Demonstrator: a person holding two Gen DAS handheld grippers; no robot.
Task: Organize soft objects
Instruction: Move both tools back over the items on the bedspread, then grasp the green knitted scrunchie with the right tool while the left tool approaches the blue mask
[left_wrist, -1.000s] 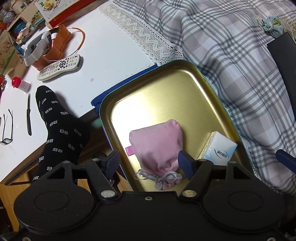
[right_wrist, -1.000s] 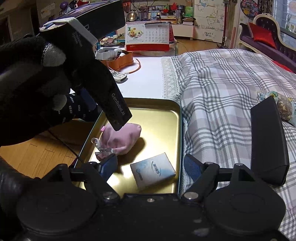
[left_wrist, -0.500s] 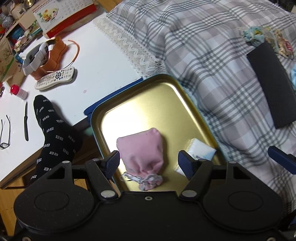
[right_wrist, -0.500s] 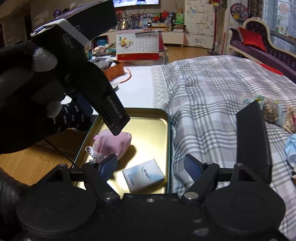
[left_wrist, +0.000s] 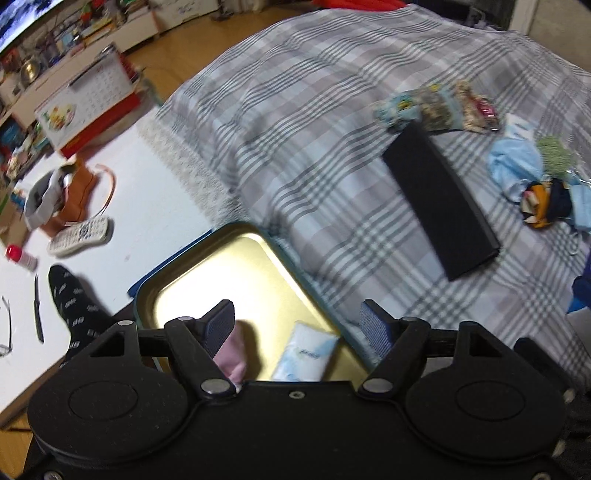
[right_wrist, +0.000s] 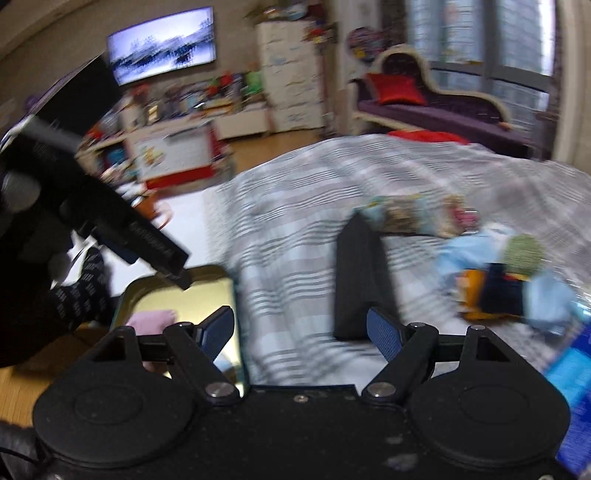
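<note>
Now left claw (left_wrist: 297, 326) just widened, empty, pink pouch (left_wrist: 231, 354) left in tray (left_wrist: 221, 269), right claw (right_wrist: 301, 328) open

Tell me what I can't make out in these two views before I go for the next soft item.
- Pink pouch: left wrist view, mostly hidden behind the left claw; drawstring end unseen.
- Tissue pack: lower end cut off by the claw body; print blurred.
- Soft pile on the plaid cover: right wrist view, motion blur merges items; count unclear.
- Tray: right wrist view, partly covered by the right claw.
</note>
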